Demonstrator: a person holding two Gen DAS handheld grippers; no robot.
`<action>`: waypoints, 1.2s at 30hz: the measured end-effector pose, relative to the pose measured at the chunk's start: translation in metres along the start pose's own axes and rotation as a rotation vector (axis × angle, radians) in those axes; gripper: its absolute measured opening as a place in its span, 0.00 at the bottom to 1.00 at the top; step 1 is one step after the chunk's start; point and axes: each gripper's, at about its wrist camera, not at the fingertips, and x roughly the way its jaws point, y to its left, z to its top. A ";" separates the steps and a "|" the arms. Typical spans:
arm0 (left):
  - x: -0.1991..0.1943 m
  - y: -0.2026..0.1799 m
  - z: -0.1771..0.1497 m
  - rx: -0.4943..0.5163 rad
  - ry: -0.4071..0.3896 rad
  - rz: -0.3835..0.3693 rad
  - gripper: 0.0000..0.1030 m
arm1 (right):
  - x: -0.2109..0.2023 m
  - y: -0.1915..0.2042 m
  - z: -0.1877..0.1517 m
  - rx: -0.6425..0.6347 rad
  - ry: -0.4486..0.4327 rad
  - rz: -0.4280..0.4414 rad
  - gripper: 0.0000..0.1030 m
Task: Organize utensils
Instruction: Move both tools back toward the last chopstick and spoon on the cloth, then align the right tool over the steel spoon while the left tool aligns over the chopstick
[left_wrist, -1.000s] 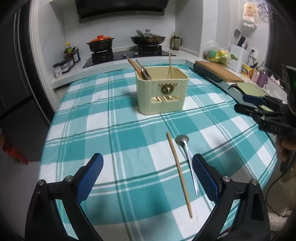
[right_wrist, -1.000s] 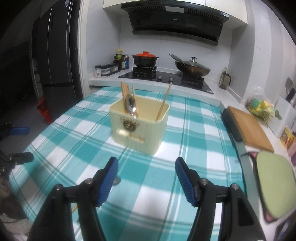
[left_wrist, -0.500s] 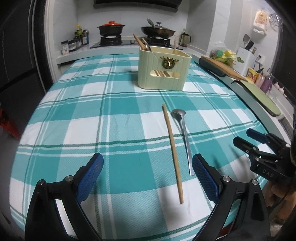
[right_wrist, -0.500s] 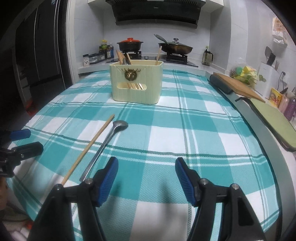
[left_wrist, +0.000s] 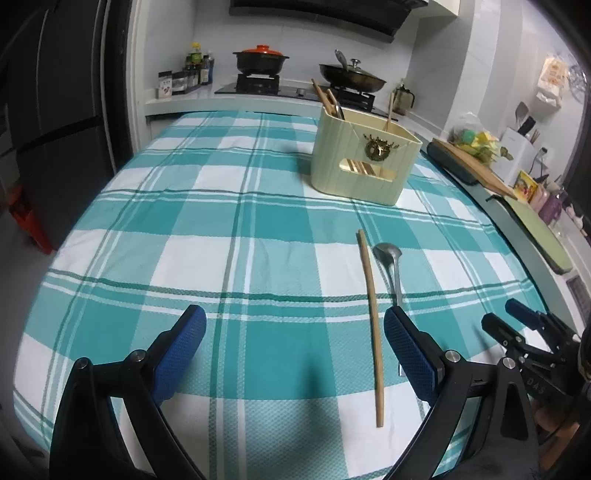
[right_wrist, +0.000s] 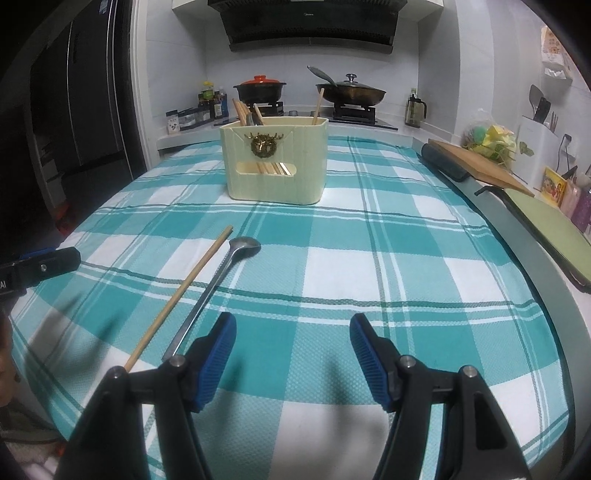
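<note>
Wooden chopstick (left_wrist: 371, 325) and steel spoon (left_wrist: 392, 273) lie side by side on the checked cloth surface (left_wrist: 258, 206), long axes running toward the cream holder (left_wrist: 364, 162); both sit between the left gripper (left_wrist: 295, 354) and right gripper (right_wrist: 293, 354), whose jaws gape empty

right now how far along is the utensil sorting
Partly done: several chopsticks and a spoon already stand in the cream holder. Nothing is in hand; the left claw and right claw are both open and empty above the cloth. Left: one chopstick and one metal spoon lying side by side on the checked tablecloth.
</note>
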 end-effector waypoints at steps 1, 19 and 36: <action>0.001 0.000 0.000 -0.001 0.003 0.002 0.95 | 0.001 0.000 0.000 0.000 0.002 0.000 0.63; 0.007 0.008 -0.004 -0.051 0.030 0.005 0.96 | 0.009 -0.015 0.004 0.055 0.023 -0.002 0.58; 0.013 0.005 -0.011 -0.031 0.048 0.029 0.96 | 0.112 0.057 0.037 -0.023 0.224 0.183 0.27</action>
